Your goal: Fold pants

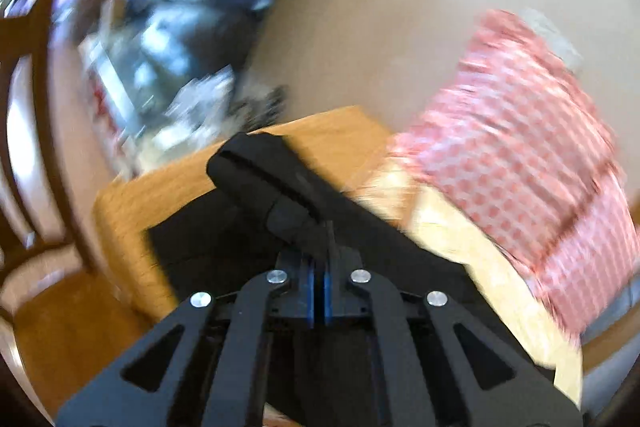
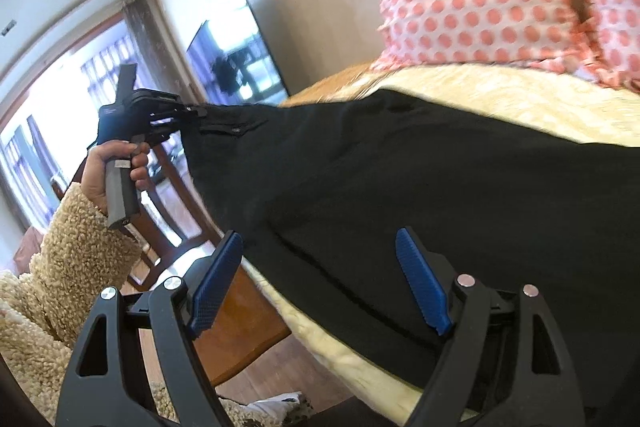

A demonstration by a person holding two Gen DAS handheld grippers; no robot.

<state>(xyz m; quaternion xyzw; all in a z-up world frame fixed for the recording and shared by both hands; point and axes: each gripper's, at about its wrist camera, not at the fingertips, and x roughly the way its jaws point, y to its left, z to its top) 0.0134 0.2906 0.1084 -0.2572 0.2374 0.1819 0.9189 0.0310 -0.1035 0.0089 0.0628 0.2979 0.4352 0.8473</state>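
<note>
Black pants (image 2: pixel 400 179) span centre frame on cream fleece cover (image 2: pixel 500 83), near edge overhanging wooden table (image 2: pixel 236 319) at lower left. Left gripper (image 2: pixel 192 115) clenched on waistband corner (lifted off table edge). Right gripper (image 2: pixel 320 287) released, pads straddling pants, open floor lower centre.

Both wrist cams close, angled down over shared black pants (image 1: pixel 256 167) (image 2: pixel 400 187)
</note>
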